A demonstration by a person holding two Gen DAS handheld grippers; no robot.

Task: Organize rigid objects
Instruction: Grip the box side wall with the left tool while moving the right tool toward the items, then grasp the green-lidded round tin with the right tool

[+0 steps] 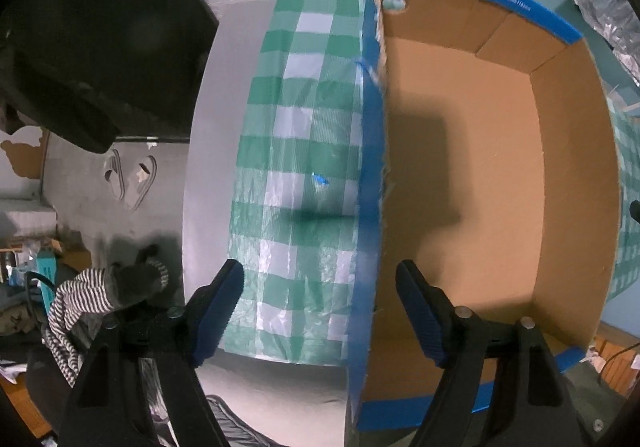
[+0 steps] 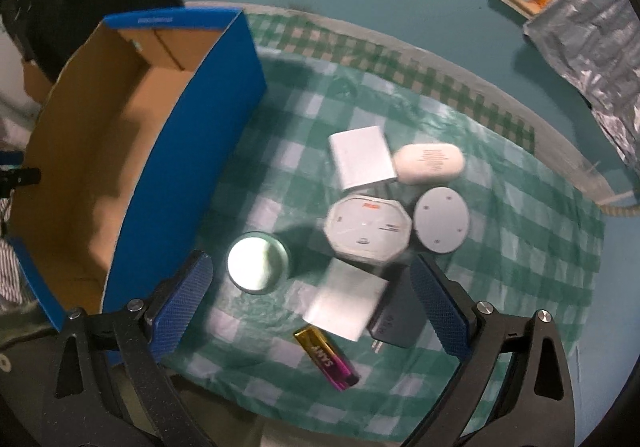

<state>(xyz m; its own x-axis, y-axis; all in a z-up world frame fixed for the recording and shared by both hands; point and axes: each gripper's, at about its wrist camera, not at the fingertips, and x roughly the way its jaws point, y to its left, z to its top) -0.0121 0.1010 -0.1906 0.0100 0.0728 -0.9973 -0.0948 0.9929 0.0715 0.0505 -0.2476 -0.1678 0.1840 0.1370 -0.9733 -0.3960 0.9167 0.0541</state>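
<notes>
- Task objects lie in a loose cluster on the green-and-white checked cloth [image 2: 520, 247], to the right of the box: a white flat rectangular block [image 2: 362, 157]; a white oval case [image 2: 430, 163] with small unreadable print; a grey octagonal device [image 2: 368, 229] with a small red mark, not legible; a grey round disc [image 2: 441, 220] with four dots on its face.
- Nearer the camera: a round green-rimmed tin [image 2: 256, 267] with a pale top; a white card-like piece [image 2: 346, 301] lying over a dark adapter [image 2: 396, 317]; a gold-and-magenta battery [image 2: 326, 353], lettering blurred.
- Container: cardboard box [image 1: 560, 175], blue outside, plain brown inside; interior bare. White print on the blue rim, too small to read.
- left gripper [image 1: 320, 291]: jaws wide, straddling the box's left wall, one finger over the cloth, one inside the box; no contact seen, nothing held.
- right gripper [image 2: 310, 287]: jaws wide, above the tin and white piece; nothing gripped.
</notes>
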